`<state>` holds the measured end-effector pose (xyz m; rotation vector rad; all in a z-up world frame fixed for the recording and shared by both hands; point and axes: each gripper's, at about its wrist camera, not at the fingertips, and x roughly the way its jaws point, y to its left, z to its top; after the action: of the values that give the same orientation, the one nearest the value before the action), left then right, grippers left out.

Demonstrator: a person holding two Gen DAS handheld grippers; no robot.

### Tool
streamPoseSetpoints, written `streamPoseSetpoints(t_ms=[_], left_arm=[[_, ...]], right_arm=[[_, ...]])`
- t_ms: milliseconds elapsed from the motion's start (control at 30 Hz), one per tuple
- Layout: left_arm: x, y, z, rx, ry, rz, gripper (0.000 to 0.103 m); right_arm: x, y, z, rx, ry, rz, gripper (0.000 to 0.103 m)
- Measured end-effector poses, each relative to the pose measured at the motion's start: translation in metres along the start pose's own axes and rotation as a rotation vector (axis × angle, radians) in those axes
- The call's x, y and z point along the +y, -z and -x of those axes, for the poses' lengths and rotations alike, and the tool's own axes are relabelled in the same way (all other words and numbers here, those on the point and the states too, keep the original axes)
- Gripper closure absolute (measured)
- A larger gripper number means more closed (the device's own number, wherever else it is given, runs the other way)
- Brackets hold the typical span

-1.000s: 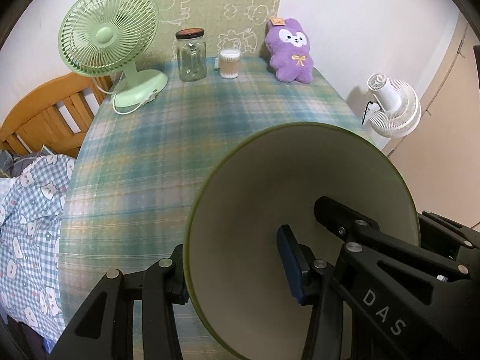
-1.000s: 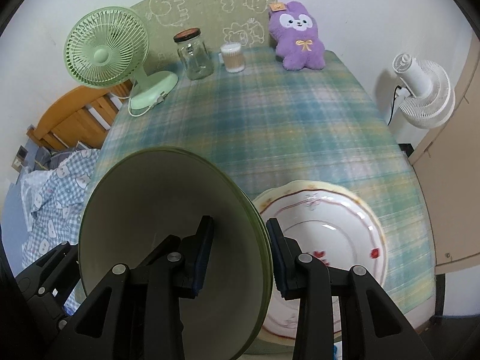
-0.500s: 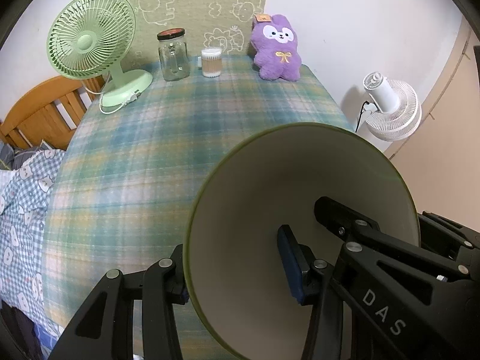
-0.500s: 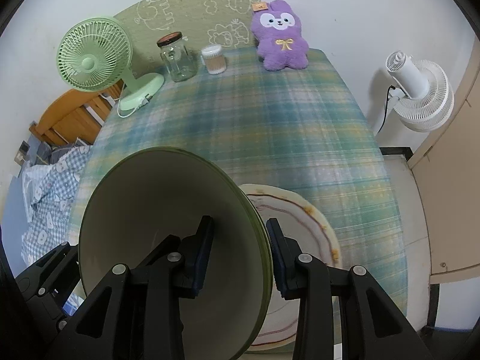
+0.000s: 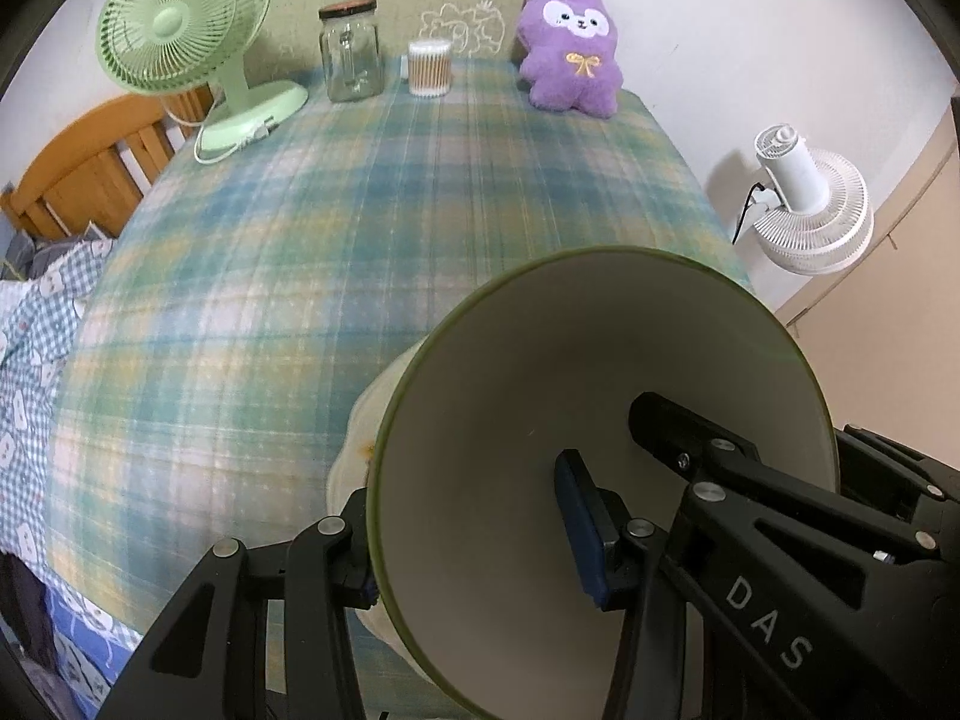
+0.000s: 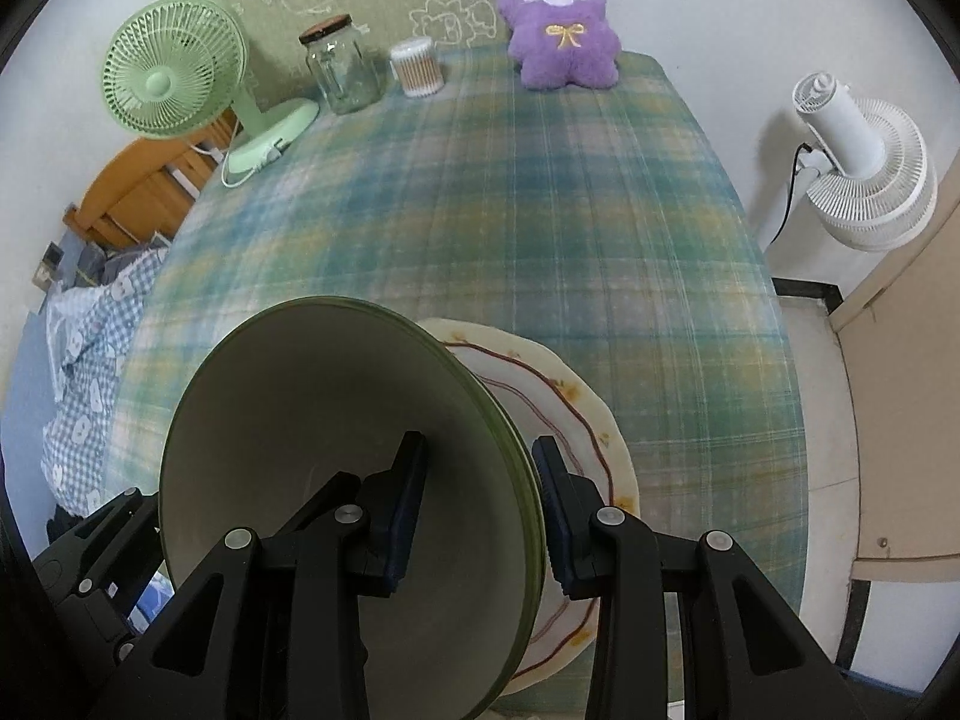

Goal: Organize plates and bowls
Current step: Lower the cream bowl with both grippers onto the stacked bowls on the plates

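Green-rimmed cream ceramic bowl (image 6: pixel 336 468) hangs tilted between my two grippers, above the scalloped white plate with red-brown line (image 6: pixel 576 420) on the plaid tablecloth (image 6: pixel 540 228). My left gripper (image 5: pixel 474 534) clamps one wall, my right gripper (image 6: pixel 480 510) the opposite wall, both part-open, pads pressing either side.
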<state>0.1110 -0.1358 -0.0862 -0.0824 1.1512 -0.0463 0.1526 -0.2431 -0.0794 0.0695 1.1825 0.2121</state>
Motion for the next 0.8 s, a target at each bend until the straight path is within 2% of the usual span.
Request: streamPoseSetpoints(t_ms=[600, 800], left_arm=[[-0.005, -0.002, -0.012, 0.004, -0.048, 0.04, 0.056], [-0.007, -0.002, -0.011, 0.012, -0.052, 0.031, 0.048]], right_arm=[[-0.004, -0.007, -0.015, 0.014, -0.011, 0.065, 0.061], [-0.001, -0.006, -0.015, 0.022, -0.008, 0.08, 0.058]])
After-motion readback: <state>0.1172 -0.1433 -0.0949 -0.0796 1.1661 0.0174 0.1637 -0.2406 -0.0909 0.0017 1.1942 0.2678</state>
